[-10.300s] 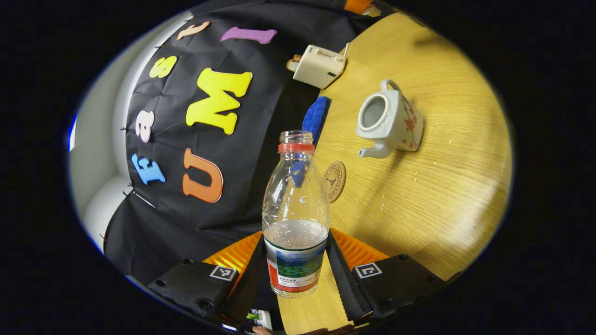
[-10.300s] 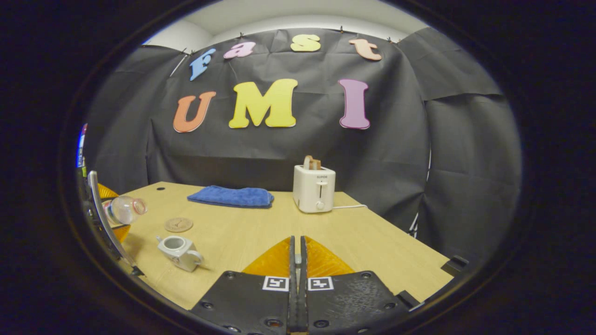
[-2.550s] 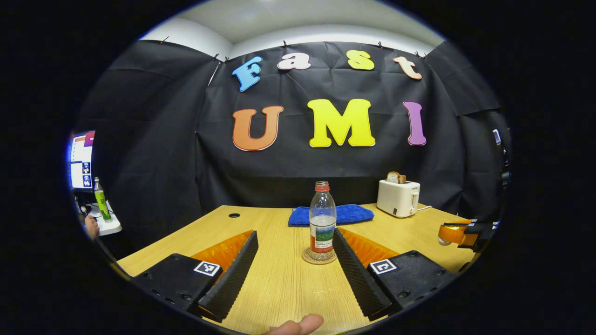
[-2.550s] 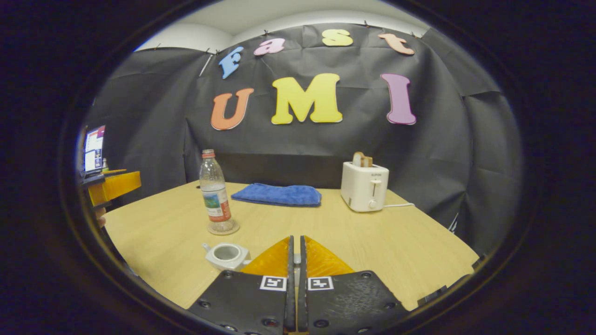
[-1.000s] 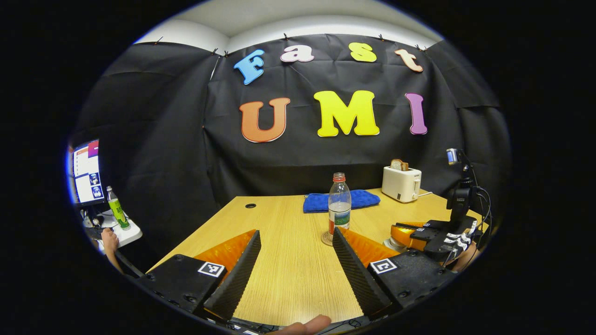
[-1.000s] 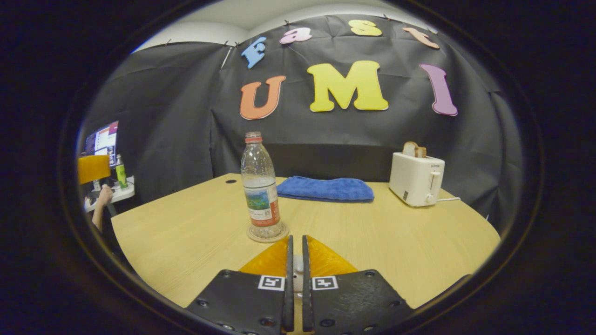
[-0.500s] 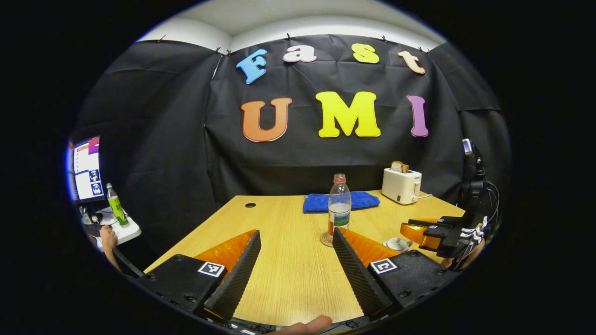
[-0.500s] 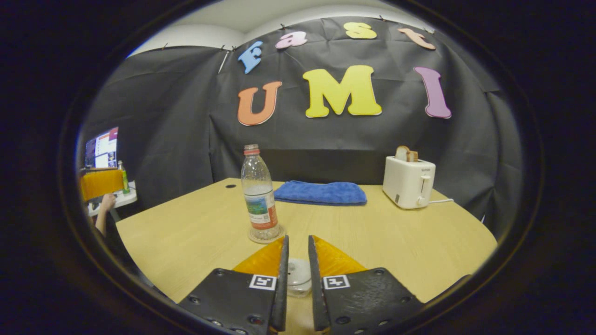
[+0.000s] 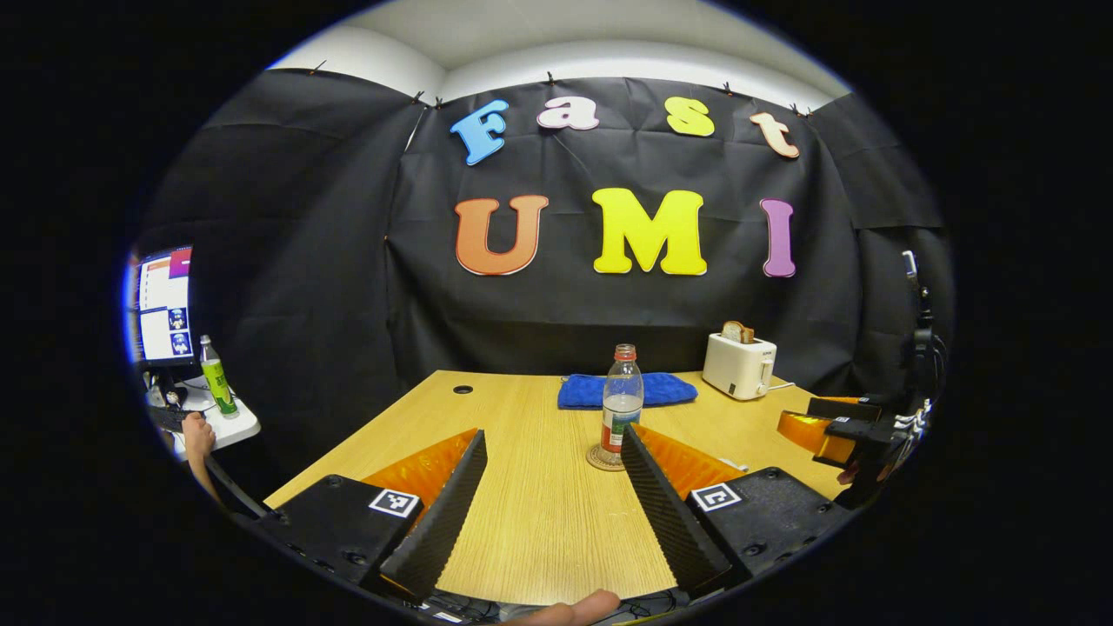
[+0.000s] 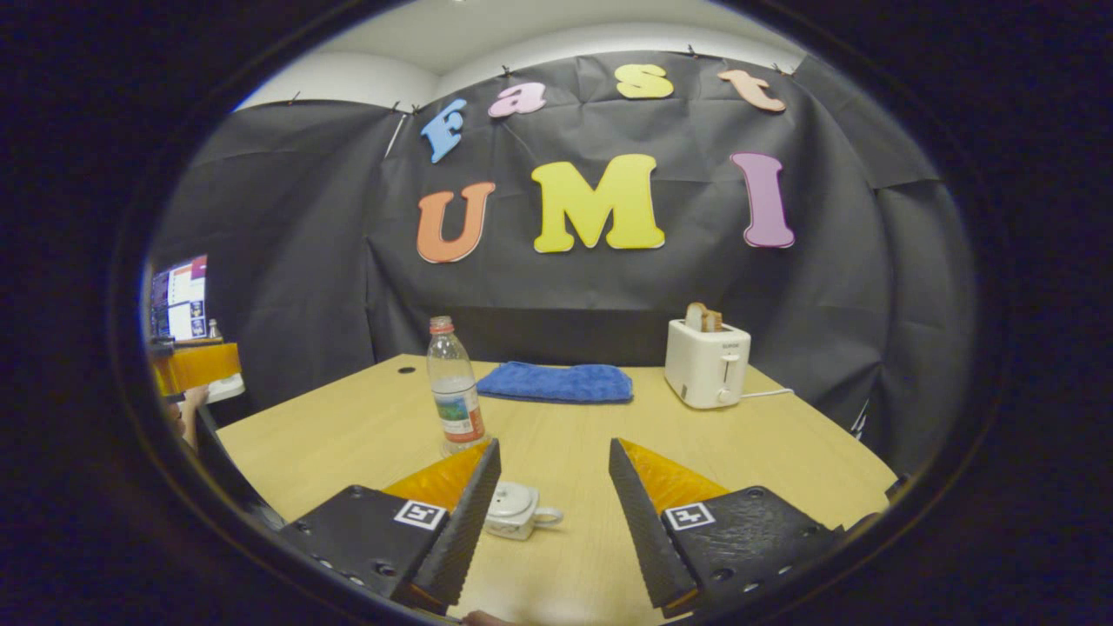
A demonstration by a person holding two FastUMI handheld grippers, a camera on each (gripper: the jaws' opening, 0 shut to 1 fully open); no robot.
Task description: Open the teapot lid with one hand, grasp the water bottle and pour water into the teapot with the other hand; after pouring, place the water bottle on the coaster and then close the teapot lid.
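Now both grippers hang wide open over the worktop [image 10: 783, 452], holding nothing.

Upright on its coaster [image 9: 606, 459], the water bottle [image 9: 620, 402] stands near the middle of the worktop in the left gripper view, part full and with no cap on its neck. Seen from the right gripper view, the left gripper [image 9: 553, 487] is an edge at the far left, while the right gripper [image 10: 551, 511] has its fingers spread well apart above the teapot [image 10: 515, 511]. That teapot sits between those fingers with its lid [image 10: 509, 499] on, its handle toward the right of that view, touching neither finger. Behind the bottle lies a blue cloth [image 10: 556, 382], and a toaster [image 10: 706, 363] with bread in its slot stands to the right. Far left in the left gripper view, a hand [image 9: 196, 434] rests by a side table.
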